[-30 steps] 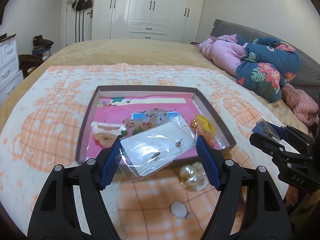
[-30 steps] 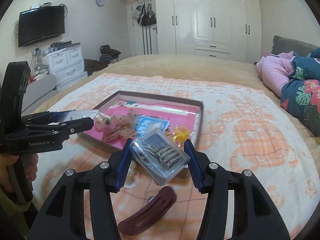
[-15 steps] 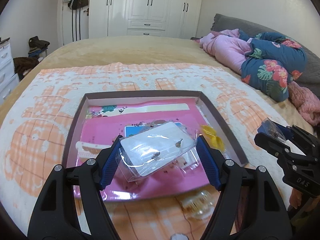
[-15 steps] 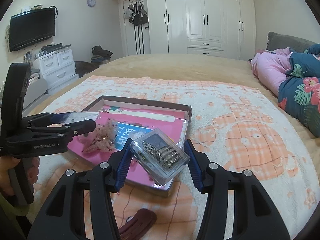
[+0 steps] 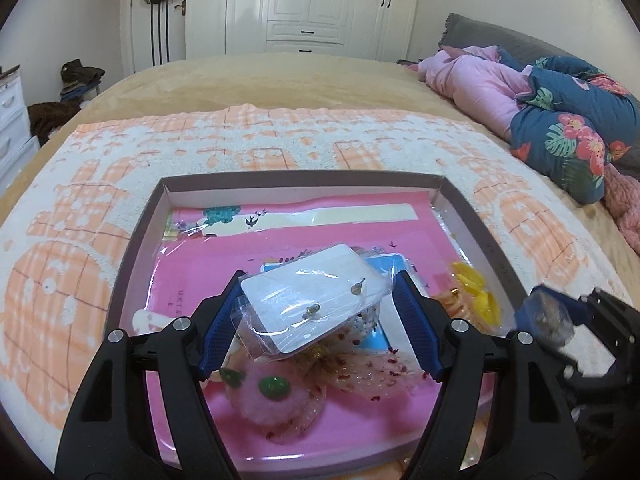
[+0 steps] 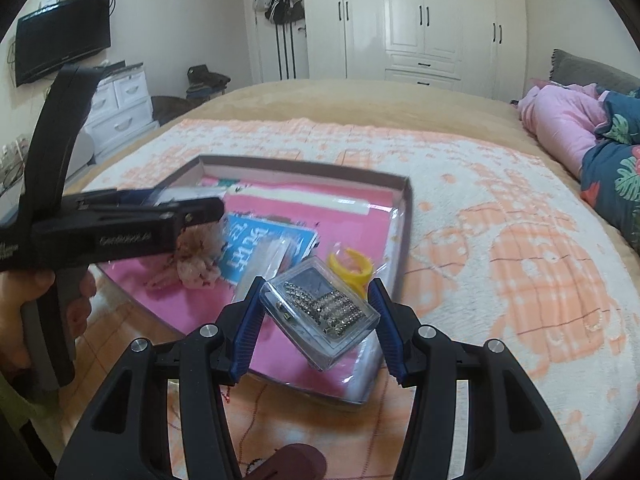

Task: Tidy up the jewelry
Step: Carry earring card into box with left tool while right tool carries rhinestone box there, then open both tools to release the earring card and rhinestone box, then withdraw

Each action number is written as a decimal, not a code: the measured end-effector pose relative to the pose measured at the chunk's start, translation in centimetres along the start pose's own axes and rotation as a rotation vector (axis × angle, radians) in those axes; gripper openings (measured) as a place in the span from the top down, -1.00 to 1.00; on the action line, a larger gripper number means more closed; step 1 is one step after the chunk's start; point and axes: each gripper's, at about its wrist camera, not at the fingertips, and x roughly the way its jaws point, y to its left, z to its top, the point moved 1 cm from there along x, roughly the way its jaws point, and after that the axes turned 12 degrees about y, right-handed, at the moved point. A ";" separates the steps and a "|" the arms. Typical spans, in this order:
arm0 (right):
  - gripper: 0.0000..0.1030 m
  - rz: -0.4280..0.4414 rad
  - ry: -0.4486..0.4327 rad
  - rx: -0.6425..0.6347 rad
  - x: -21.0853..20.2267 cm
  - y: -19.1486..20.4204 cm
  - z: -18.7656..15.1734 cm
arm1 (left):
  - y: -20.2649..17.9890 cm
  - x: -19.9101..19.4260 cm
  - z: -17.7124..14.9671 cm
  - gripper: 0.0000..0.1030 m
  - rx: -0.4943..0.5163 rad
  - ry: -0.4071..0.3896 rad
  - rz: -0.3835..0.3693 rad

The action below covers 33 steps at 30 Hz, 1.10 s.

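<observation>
My left gripper (image 5: 316, 312) is shut on a clear bag with a white earring card (image 5: 316, 296) and holds it over the pink-lined box (image 5: 300, 178). My right gripper (image 6: 318, 316) is shut on a clear plastic case of rhinestone jewelry (image 6: 320, 312), held over the box's near right corner (image 6: 406, 216). The left gripper shows in the right wrist view (image 6: 192, 210), the right gripper at the left wrist view's right edge (image 5: 560, 316). In the box lie a pink fluffy hair piece (image 5: 276, 392), a yellow clip (image 5: 476, 296) and a blue card (image 6: 260, 244).
The box sits on an orange-and-white blanket (image 5: 280, 136) on a bed. A dark red hair clip (image 6: 292, 460) lies on the blanket by my right gripper. Folded pink and floral bedding (image 5: 552, 96) is at the right. Wardrobes stand behind.
Both grippers have moved forward and down, from short of the box to above its contents, each still holding its item.
</observation>
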 end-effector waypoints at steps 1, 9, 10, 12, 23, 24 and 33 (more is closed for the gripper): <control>0.03 -0.001 0.007 -0.005 0.3 0.2 -0.1 | 0.1 0.2 0.0 -0.25 -0.002 0.002 0.000; 0.02 0.009 0.028 -0.015 0.9 0.8 -0.5 | 0.3 0.5 -0.3 -0.25 -0.011 0.008 0.000; 0.02 0.009 0.028 -0.013 0.9 0.8 -0.5 | 0.3 0.5 -0.3 -0.25 -0.011 0.008 0.000; -0.01 0.013 0.025 -0.007 0.8 0.8 -0.6 | 0.3 0.4 -0.4 -0.26 -0.012 0.007 -0.002; -0.26 0.027 -0.017 0.038 -1.9 0.5 -1.8 | 0.1 -1.0 -0.9 -0.37 -0.014 -0.019 -0.008; -0.27 0.030 -0.021 0.044 -2.2 0.4 -1.9 | 0.2 -1.3 -1.1 -0.41 -0.015 -0.023 -0.010; -0.50 0.020 -0.072 0.056 -5.6 0.3 -2.9 | -0.1 -5.1 -2.5 -0.71 -0.028 -0.098 -0.013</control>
